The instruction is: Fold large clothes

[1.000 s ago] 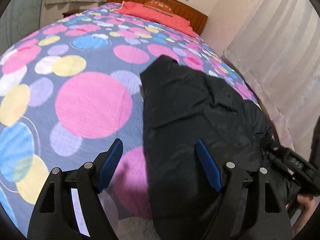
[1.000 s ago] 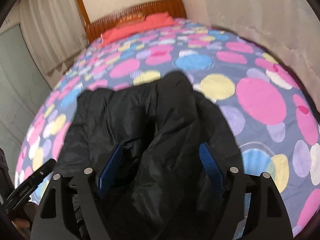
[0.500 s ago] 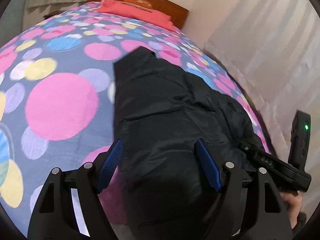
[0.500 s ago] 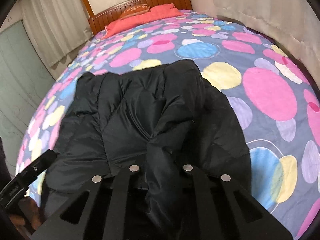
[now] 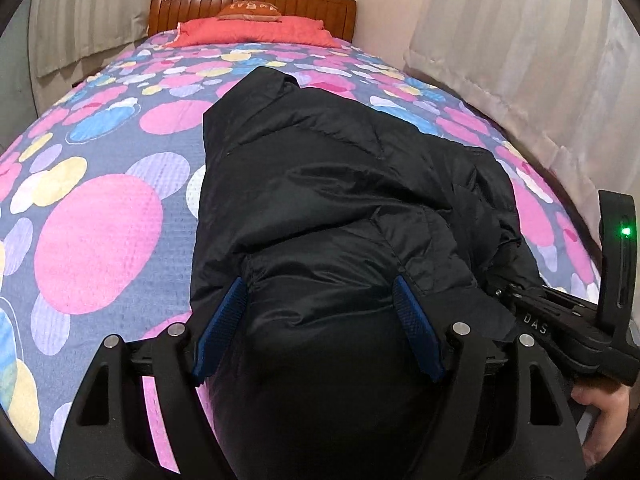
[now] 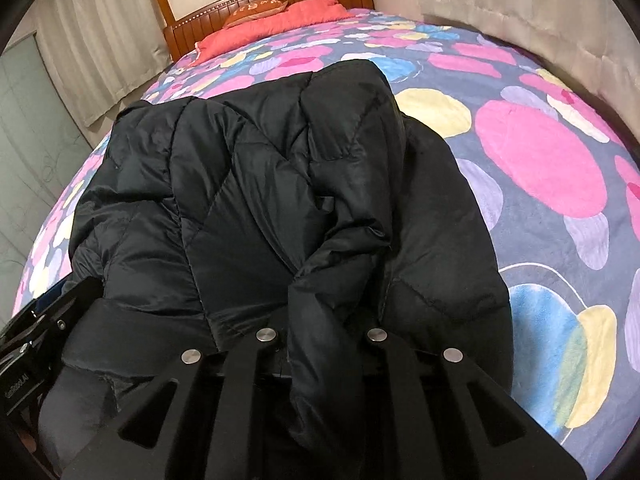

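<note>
A black puffer jacket (image 5: 340, 184) lies spread along the bed, its near end hanging over the bed's edge. In the left wrist view my left gripper (image 5: 320, 320) stands open over the jacket's near left part. Its blue pads (image 5: 224, 320) flank a bulge of fabric without squeezing it. In the right wrist view my right gripper (image 6: 322, 332) is shut on a raised fold of the jacket (image 6: 260, 200); the fabric hides its pads. The right gripper's body (image 5: 560, 320) also shows at the left view's right edge, held by a hand (image 5: 600, 404).
The bed has a dotted pink, blue and yellow cover (image 5: 100, 240). A red pillow (image 5: 252, 34) lies against the wooden headboard (image 5: 256, 0) at the far end. Pale curtains (image 5: 520, 80) hang close along the bed's right side. Bare cover lies left of the jacket.
My right gripper closed on a fold of the jacket and sank with it. My left gripper swung right, from the jacket's left edge to over its near end.
</note>
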### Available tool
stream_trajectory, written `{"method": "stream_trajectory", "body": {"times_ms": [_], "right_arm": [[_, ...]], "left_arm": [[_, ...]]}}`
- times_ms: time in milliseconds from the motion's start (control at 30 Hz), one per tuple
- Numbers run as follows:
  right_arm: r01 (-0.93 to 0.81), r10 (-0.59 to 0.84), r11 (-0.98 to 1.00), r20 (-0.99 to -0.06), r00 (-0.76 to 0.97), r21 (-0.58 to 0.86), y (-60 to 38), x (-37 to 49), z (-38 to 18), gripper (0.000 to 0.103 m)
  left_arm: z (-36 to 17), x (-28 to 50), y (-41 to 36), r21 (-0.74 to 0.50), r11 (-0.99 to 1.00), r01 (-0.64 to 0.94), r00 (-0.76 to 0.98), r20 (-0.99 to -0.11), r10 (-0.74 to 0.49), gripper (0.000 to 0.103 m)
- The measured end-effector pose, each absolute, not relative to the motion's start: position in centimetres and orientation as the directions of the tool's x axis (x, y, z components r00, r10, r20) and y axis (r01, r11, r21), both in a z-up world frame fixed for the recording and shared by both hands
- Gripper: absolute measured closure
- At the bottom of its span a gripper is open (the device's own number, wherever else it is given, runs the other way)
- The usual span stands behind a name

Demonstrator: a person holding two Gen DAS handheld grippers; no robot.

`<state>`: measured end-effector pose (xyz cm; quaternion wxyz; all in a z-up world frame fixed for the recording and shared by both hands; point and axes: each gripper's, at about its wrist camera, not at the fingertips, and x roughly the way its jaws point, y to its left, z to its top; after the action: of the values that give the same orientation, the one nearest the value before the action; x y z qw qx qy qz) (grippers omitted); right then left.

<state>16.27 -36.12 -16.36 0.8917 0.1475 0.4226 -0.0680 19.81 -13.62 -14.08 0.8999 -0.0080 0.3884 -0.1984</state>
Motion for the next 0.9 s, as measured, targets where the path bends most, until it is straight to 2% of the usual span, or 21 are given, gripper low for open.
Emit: {"method": "stream_trajectory", "body": {"times_ms": [167, 300, 400, 500, 533, 600, 733, 900], "right_arm": [[0.259, 0.006, 0.938, -0.759, 0.652, 0.229, -36.1, 15.8, -16.0, 0.091], [0.273, 0.023, 0.93, -0.78, 0.625, 0.245, -36.8, 15.3, -14.6, 0.079], [0.32, -0.037, 0.927, -0.801, 0.597, 0.195, -37.0, 14.3, -11.7, 0.074], [0.324, -0.115, 0.937, -0.764, 0.635, 0.128, -36.2, 13.9, -7.9, 0.072], [0.32, -0.124, 0.939, -0.745, 0.656, 0.125, -35.8, 14.1, -6.7, 0.066], [0.293, -0.107, 0.945, -0.713, 0.693, 0.143, -35.1, 15.1, -5.3, 0.061], [0.257, -0.101, 0.958, -0.692, 0.714, 0.126, -34.1, 18.5, -5.7, 0.061], [0.3, -0.132, 0.949, -0.736, 0.664, 0.101, -35.2, 21.3, -9.4, 0.061]], "left_arm": [[-13.8, 19.5, -13.6, -0.145, 0.923, 0.355, 0.638, -0.684, -0.353, 0.028], [-12.8, 19.3, -13.0, -0.161, 0.92, 0.358, 0.625, -0.691, -0.364, 0.028], [-11.4, 19.3, -11.7, -0.201, 0.918, 0.342, 0.603, -0.702, -0.379, 0.028], [-9.0, 19.4, -10.6, -0.215, 0.922, 0.323, 0.649, -0.659, -0.381, 0.028], [-8.4, 19.7, -10.6, -0.213, 0.922, 0.324, 0.658, -0.649, -0.381, 0.028], [-7.8, 20.7, -10.8, -0.217, 0.922, 0.319, 0.665, -0.642, -0.381, 0.028], [-7.8, 22.9, -12.0, -0.226, 0.926, 0.302, 0.664, -0.647, -0.374, 0.028], [-10.3, 24.9, -13.6, -0.202, 0.94, 0.275, 0.625, -0.705, -0.335, 0.027]]}}
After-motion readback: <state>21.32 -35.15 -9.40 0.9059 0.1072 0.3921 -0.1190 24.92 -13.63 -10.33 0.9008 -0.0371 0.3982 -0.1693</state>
